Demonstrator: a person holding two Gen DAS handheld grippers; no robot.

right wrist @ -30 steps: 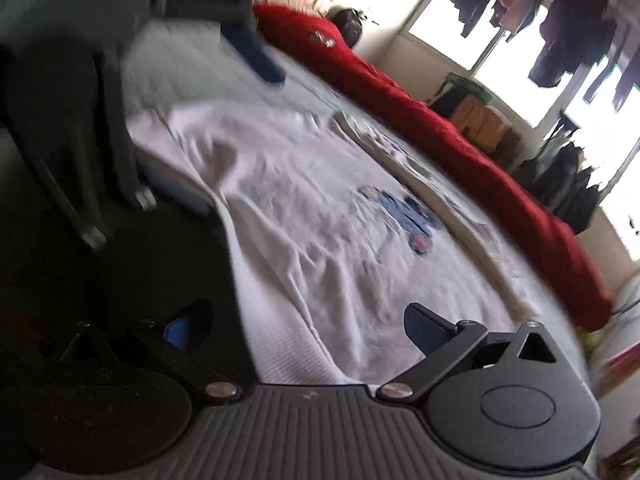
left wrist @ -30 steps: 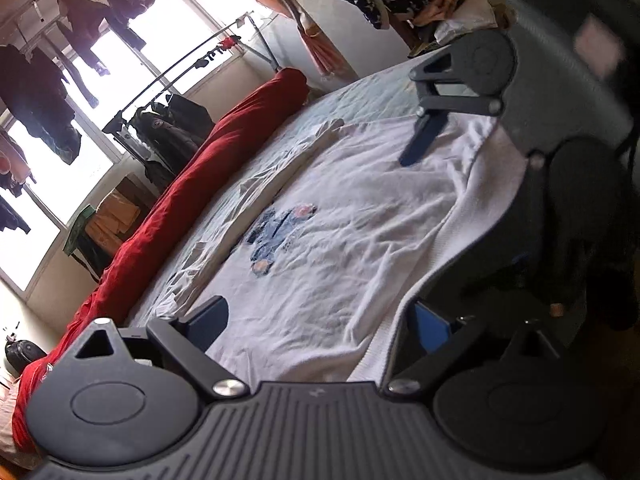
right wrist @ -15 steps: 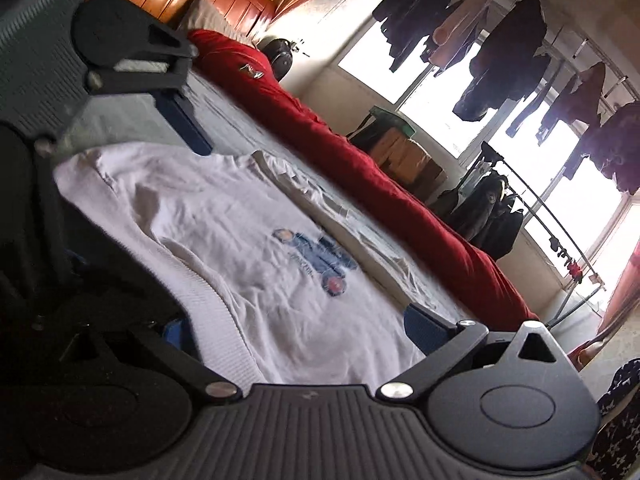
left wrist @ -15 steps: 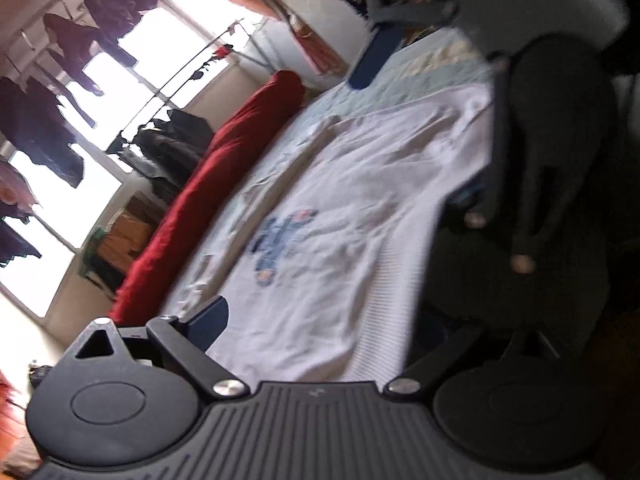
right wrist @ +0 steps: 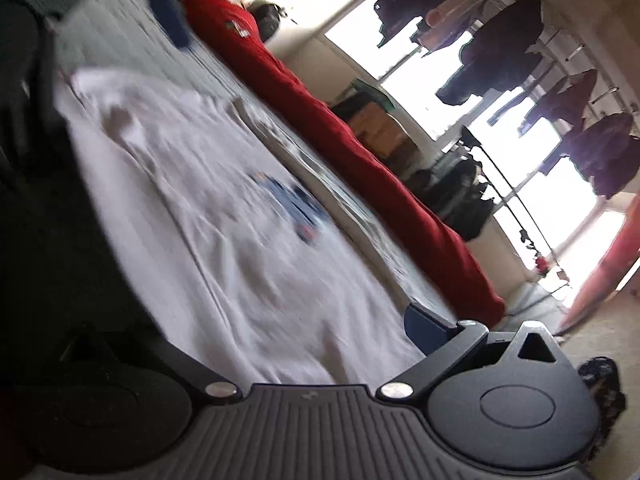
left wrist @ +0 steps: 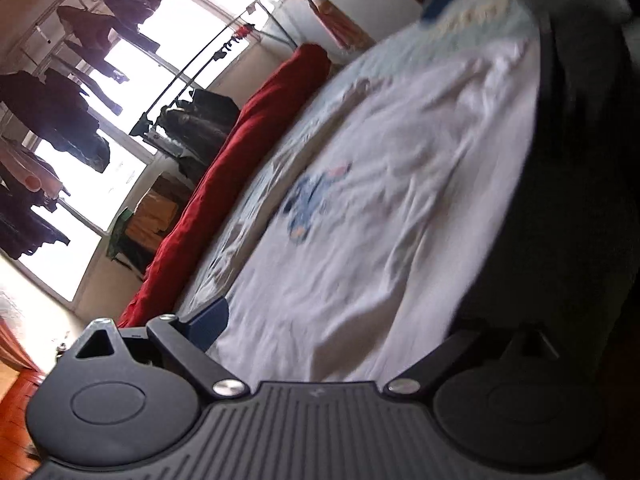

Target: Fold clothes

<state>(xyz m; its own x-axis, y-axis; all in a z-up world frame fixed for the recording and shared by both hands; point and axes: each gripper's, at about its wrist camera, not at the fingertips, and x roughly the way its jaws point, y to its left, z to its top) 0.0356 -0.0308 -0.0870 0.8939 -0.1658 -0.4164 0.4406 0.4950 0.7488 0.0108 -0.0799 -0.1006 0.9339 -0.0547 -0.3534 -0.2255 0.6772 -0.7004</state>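
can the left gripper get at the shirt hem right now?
Probably yes. The left gripper is open, fingers spread, with the white shirt lying flat on the bed directly between and ahead of them. Nothing sits in the way, though the frame is blurred.

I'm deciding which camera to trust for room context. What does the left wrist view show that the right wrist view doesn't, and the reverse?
Left wrist only: wooden floor at the lower left, and a blurred patterned bedsheet past the shirt's far end.

Right wrist only: a dark round bag beyond the red blanket, and a dark patterned cloth at the lower right.

Both: the white shirt with its blue print, the red blanket, the windows with hanging dark clothes, and open fingers.
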